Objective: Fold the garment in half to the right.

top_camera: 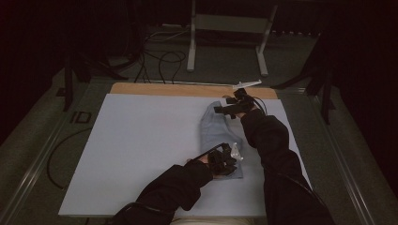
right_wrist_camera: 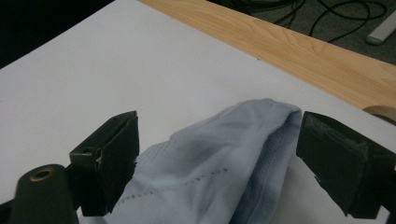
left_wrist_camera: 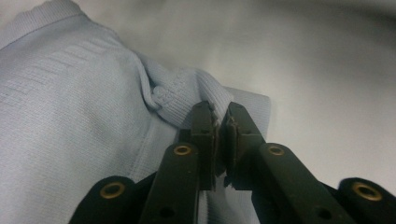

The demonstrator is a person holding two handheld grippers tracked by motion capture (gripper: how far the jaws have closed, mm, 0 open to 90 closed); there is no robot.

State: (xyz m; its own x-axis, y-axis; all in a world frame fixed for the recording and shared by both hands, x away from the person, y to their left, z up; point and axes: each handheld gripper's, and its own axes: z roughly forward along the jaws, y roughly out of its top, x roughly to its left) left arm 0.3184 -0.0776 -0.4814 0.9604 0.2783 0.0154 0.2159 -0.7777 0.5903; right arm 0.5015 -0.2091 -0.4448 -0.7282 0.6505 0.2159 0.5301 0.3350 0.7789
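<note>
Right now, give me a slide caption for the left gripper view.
Left gripper shut on the ribbed edge of a pale blue sock lying on the white table cover.

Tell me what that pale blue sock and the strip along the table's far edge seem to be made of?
The sock looks like soft knitted fabric, probably cotton blend: ribbed cuff and fine stitch rows show close up. The far strip looks like light wood or wood-look laminate: tan, with grain lines, smooth matte finish. Which one, I cannot tell.
</note>
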